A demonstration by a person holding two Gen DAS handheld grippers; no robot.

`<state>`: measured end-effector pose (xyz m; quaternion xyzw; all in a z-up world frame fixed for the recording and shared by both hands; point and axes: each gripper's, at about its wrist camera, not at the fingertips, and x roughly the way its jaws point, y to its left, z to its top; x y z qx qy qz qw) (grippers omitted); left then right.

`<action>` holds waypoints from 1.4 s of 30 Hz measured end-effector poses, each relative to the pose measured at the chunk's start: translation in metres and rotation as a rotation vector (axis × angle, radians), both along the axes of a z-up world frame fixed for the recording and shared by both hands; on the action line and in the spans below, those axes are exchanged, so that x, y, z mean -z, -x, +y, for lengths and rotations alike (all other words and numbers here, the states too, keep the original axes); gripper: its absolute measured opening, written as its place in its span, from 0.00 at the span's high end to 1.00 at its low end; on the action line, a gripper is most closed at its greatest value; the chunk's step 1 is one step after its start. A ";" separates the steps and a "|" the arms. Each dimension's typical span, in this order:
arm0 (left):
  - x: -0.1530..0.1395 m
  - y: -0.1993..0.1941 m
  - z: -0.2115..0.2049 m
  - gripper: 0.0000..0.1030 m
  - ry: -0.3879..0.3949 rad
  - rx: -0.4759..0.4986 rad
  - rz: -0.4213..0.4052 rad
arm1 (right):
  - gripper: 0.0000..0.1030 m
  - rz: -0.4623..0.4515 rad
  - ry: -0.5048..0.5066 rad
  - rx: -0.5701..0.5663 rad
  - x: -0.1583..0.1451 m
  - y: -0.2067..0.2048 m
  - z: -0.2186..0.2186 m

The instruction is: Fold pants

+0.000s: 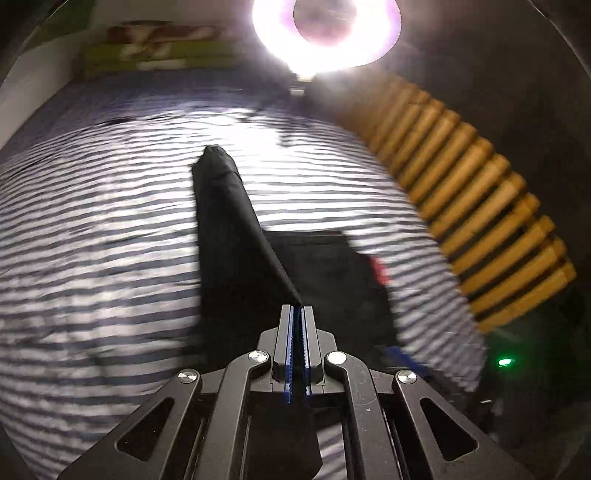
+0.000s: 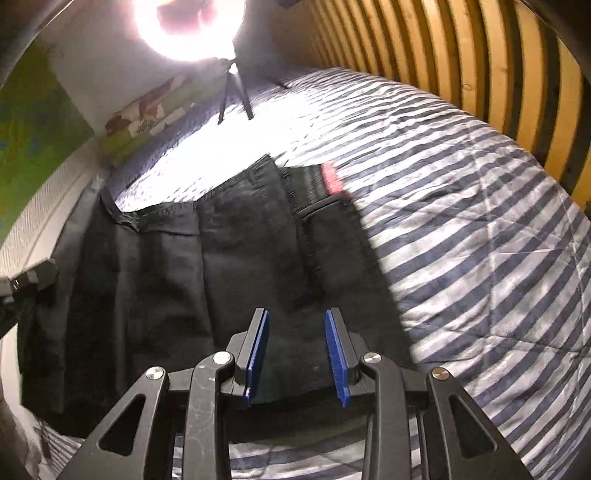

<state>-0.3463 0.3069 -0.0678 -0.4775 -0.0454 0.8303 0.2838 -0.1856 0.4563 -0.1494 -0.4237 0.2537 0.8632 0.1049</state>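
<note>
Black pants [image 2: 221,251] lie on a striped bedcover [image 2: 480,240], with the waistband and a red label [image 2: 330,179] toward the far side. My right gripper [image 2: 298,314] hovers open over the seat of the pants, its blue pads [image 2: 338,343] apart and pinching nothing. In the left wrist view my left gripper [image 1: 299,308] is shut on an edge of the black pants [image 1: 229,229]. It holds one leg up, so the cloth stretches taut from the fingertips to the far leg end. The waist part lies flat to the right by the red label [image 1: 378,269].
A bright ring light [image 1: 325,33] on a small tripod [image 2: 234,92] stands at the far end of the bed. Wooden slats [image 1: 461,184] run along the right side. A green patterned pillow [image 2: 147,114] rests against the white wall. The picture is blurred by motion.
</note>
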 end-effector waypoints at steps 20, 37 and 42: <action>0.048 -0.052 0.095 0.80 -0.001 0.279 -0.020 | 0.71 0.131 0.323 0.142 0.006 -0.041 0.097; 0.062 0.067 0.059 0.80 0.184 0.046 0.085 | 0.95 0.117 0.207 -0.144 -0.005 -0.024 0.020; 0.070 0.070 0.101 0.80 0.193 0.144 0.130 | 0.96 0.162 0.183 -0.058 -0.014 -0.055 0.036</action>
